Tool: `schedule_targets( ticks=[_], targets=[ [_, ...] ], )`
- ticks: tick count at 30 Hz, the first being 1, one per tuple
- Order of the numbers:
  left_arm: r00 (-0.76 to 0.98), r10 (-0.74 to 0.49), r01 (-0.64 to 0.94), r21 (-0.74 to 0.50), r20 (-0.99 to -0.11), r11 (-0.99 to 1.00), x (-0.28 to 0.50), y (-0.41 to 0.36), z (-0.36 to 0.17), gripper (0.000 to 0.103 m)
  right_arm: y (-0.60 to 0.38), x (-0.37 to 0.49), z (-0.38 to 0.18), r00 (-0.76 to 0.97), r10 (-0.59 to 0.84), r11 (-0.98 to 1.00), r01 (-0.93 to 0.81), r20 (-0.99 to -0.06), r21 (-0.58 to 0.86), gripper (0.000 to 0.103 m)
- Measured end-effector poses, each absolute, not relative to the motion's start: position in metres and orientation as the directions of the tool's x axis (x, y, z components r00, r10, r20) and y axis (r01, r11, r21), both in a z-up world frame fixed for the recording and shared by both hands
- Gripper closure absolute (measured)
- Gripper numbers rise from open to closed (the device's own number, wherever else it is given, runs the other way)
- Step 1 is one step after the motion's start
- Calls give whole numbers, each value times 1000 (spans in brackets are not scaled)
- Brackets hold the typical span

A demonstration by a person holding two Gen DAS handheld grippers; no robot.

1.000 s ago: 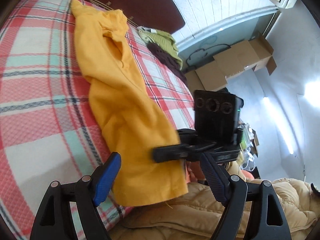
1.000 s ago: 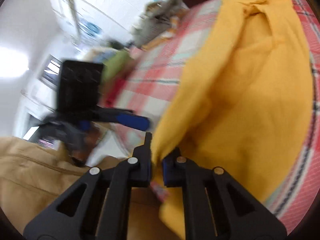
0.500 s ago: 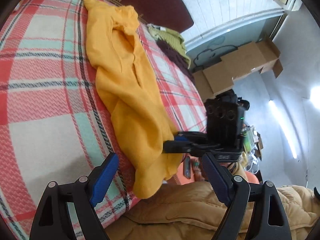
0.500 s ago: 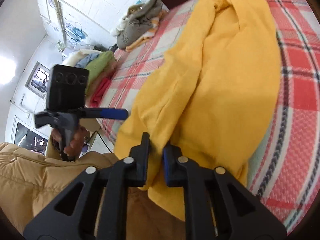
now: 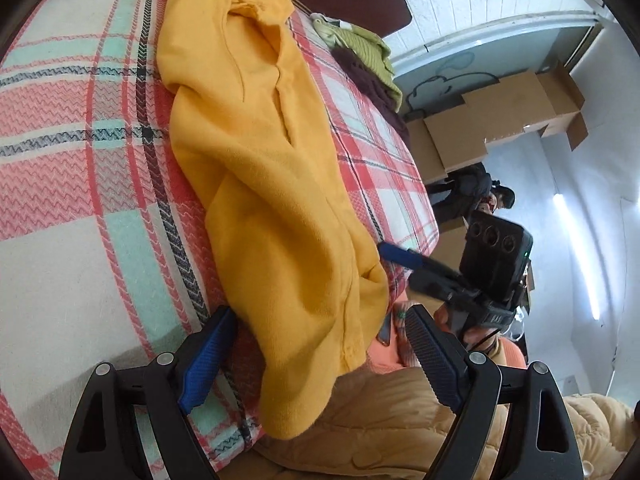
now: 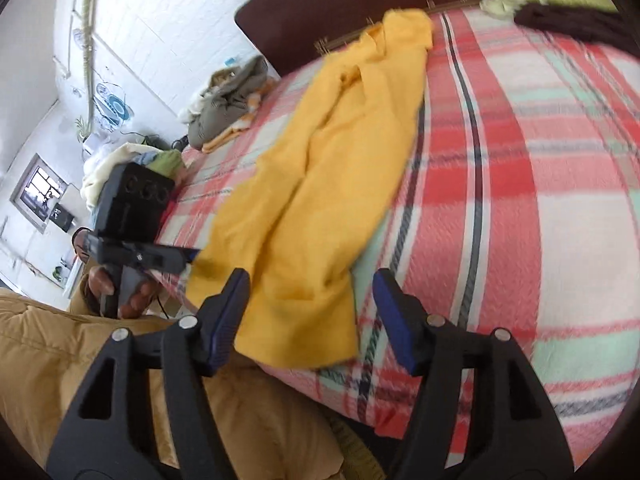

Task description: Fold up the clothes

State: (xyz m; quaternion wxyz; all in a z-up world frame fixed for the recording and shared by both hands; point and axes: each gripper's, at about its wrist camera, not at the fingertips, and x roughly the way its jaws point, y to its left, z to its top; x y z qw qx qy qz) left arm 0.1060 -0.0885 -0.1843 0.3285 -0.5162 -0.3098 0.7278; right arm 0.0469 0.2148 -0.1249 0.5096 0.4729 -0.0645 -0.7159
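A yellow garment lies in a long crumpled strip on the plaid bedspread, its lower end hanging over the bed's near edge. It also shows in the right wrist view. My left gripper is open and straddles the hanging hem without gripping it. My right gripper is open, its jaws apart on either side of the garment's lower corner. The right gripper also shows in the left wrist view beside the hem. The left gripper shows in the right wrist view.
A green and dark pile of clothes lies at the bed's far right corner. A grey-beige pile lies on the left side. Cardboard boxes stand past the bed. My tan padded jacket fills the foreground. A dark headboard is behind.
My right gripper was shut on the garment's lower edge and has opened, letting it drop onto the bed edge. The left gripper has moved closer to the hem.
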Motion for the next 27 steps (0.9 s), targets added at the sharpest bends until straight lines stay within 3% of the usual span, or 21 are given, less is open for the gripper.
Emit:
schedule_targets(
  ticks=[3,10,17,22,25,26,27],
  targets=[
    [-239,819,-164,-810,-521,-563,104,-84,-185,0,209,50,-137,4,-797,-445,672,-603,592,37],
    [-216,803,-166,-790,-555,-590,99,-74,-185,0,204,59,-142,-48,-820,-415,735,-570,536,34],
    [-218,791,-217,-762,-571,-610,101,-68,-183,0,198,67,-142,-54,-820,-396,772,-570,497,19],
    [-225,793,-200,-770,-566,-607,100,-68,-183,0,193,70,-140,-66,-801,-405,791,-595,459,20],
    [-232,778,-197,-755,-584,-625,100,-66,-181,1,195,67,-139,-98,-771,-453,779,-629,434,43],
    [-234,769,-193,-747,-595,-636,100,-67,-181,5,198,64,-140,-103,-762,-472,764,-639,440,59],
    [-234,763,-186,-743,-602,-643,101,-68,-181,16,202,61,-141,-95,-761,-482,745,-642,461,71]
  ],
)
